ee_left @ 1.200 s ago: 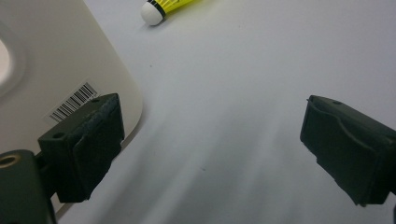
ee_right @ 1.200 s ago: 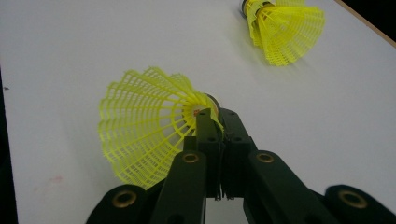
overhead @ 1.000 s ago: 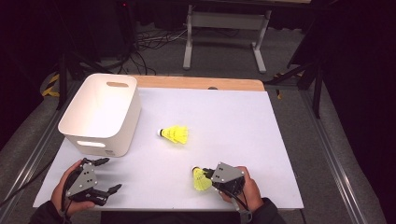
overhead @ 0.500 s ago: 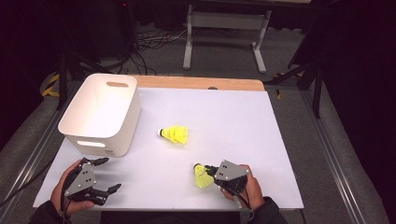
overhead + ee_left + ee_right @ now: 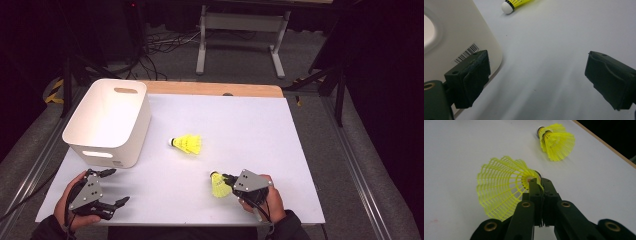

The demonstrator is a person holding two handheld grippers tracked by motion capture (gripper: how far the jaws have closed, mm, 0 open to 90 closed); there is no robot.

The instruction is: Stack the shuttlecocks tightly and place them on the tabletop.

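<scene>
White tabletop [image 5: 280, 145] fills most of what I can see from here, with a strip of bare wood along its far edge and dark floor, cables and a metal stand behind it. Counting what sits on it: two yellow shuttlecocks, one white bin, and two hand-held grippers — one in each of the person's hands at the near edge.

One shuttlecock [image 5: 218, 185] is caught in the right gripper [image 5: 229, 179], near the front of the table and right of centre. In the right gripper view its jaws are pressed almost together, pinching the edge of the netted skirt close to the cork, so the skirt [image 5: 501, 195] fans out to the side of the jaws.

A second shuttlecock [image 5: 187, 144] lies loose on its side around the middle of the table, cork end toward the bin, well apart from the held one.

The white bin [image 5: 107, 122] stands at the left, one handle slot showing in its far wall and another in the near wall.

Left gripper [image 5: 112, 187] rests at the near left corner, just in front of the bin — jaws spread wide, nothing between them.
</scene>
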